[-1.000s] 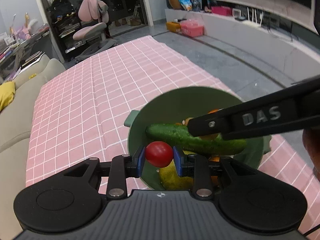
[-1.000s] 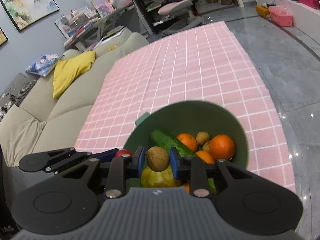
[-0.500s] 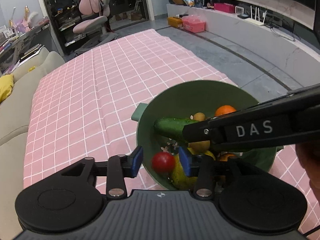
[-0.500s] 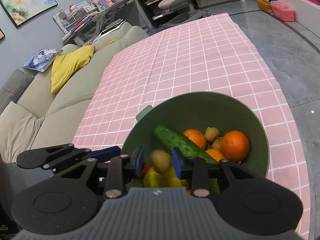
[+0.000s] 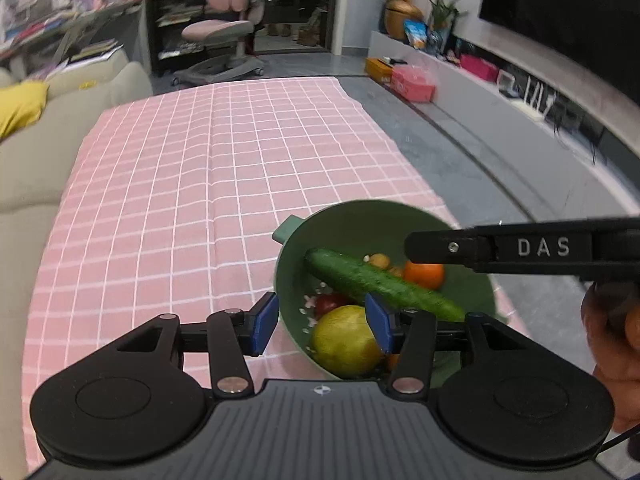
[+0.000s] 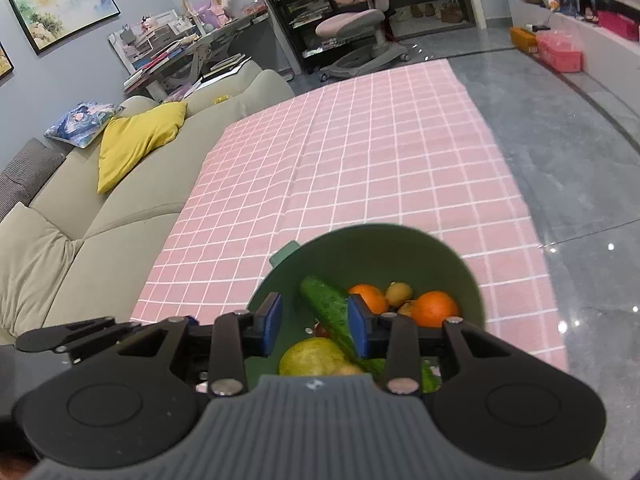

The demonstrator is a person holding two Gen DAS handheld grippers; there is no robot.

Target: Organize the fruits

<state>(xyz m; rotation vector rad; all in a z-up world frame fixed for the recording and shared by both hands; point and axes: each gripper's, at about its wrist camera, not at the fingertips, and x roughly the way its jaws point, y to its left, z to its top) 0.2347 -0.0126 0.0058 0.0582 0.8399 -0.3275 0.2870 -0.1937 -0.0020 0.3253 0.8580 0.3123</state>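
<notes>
1. Left gripper (image 5: 322, 326): we see its jaws opening, blue pads apart, nothing held; it hovers over the near rim of the green bowl (image 5: 298, 258).
2. Right gripper (image 6: 314, 326): we see its jaws opening too, pads apart and empty, above the same bowl (image 6: 472, 292).
3. We see the bowl sitting on a pink checked tablecloth (image 5: 180, 200), at its near right corner.
4. Inside the bowl we count a cucumber (image 5: 376, 284) lying diagonally across the other produce, a yellow-green fruit (image 5: 346, 342) at the near side, a red tomato (image 5: 330, 305) just behind it, an orange (image 5: 424, 274) at the far side, and a small brown fruit (image 5: 379, 260) beside that.
5. From the right wrist we see two oranges (image 6: 370, 298) and small brown fruits between them.
6. We see a sofa (image 6: 80, 220) left of the table.
</notes>
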